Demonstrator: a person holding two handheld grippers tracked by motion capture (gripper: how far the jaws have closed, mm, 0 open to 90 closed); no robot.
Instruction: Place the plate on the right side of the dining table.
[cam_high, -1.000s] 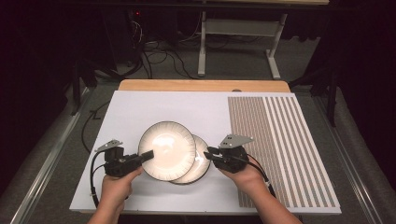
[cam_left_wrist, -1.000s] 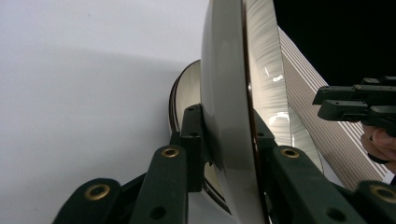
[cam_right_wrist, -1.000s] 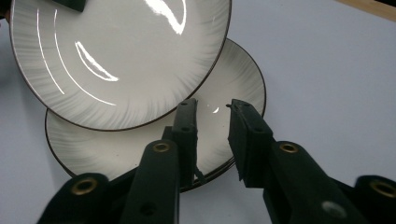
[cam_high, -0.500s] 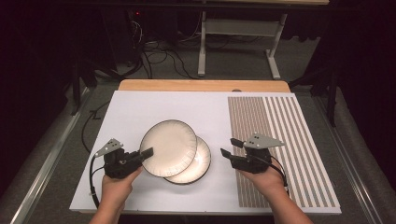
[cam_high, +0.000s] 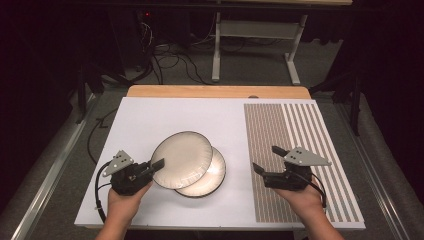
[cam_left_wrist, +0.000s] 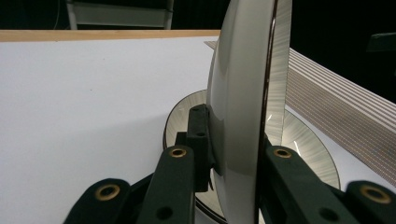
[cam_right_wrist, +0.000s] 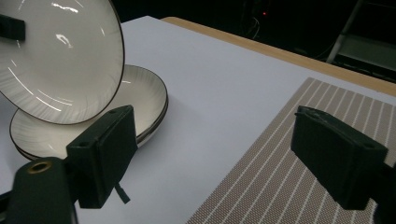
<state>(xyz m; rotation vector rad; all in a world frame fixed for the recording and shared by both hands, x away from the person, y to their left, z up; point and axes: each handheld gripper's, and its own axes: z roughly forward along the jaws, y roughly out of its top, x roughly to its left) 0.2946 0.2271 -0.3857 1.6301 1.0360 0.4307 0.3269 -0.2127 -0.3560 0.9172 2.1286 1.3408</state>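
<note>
Gripping upper plate (cam_high: 181, 159) rim, left gripper (cam_high: 155, 164) tilts it over lower plate (cam_high: 210, 176); right gripper (cam_high: 267, 160) just opened, empty, over striped placemat (cam_high: 300, 125) rightward.

The plate (cam_high: 181, 159) pinched in my left claw (cam_high: 156, 164) looks like glazed ceramic, glossy, with bright highlights and a fine brushed streaking toward its dark rim. The plate beneath (cam_high: 212, 176) has the same sheen. My claws are matt black plastic with brass-coloured rivets. The white surface (cam_high: 165, 117) is smooth and matt; the striped placemat (cam_high: 295, 125) looks woven and coarse.
</note>
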